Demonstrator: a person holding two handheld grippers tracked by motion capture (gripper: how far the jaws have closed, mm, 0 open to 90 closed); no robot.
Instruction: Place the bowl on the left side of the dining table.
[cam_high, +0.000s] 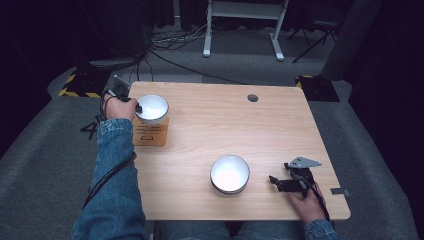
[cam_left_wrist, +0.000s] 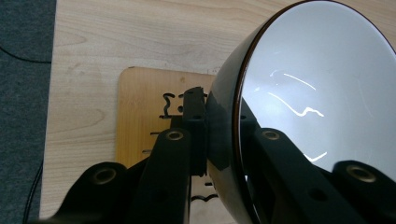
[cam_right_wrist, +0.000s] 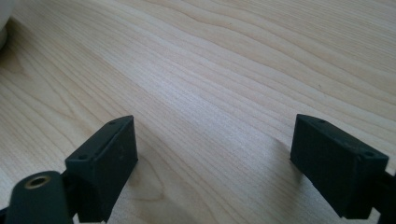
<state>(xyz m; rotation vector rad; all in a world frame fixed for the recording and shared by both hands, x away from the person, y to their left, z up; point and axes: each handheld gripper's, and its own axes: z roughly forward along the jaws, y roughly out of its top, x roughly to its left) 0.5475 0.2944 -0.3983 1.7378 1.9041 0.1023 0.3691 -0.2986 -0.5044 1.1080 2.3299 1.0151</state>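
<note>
A bowl (cam_high: 152, 107), white inside and dark outside, is tilted just above a small wooden board (cam_high: 150, 134) at the table's far left. My left gripper (cam_high: 136, 106) is shut on the bowl's rim. In the left gripper view one jaw lies against the dark outside of the bowl (cam_left_wrist: 317, 93) and the other against its white inside, with the left gripper (cam_left_wrist: 222, 112) over the board (cam_left_wrist: 140, 107). A second white bowl (cam_high: 229, 174) stands near the front middle. To its right, my right gripper (cam_high: 275, 182) rests low over the table, its jaws open with nothing between them; the right gripper (cam_right_wrist: 215, 154) frames bare wood.
The light wooden table (cam_high: 240, 125) has a round cable hole (cam_high: 252, 98) near its far edge. Grey carpet surrounds it, with cables and a white desk frame (cam_high: 245, 30) beyond the far side.
</note>
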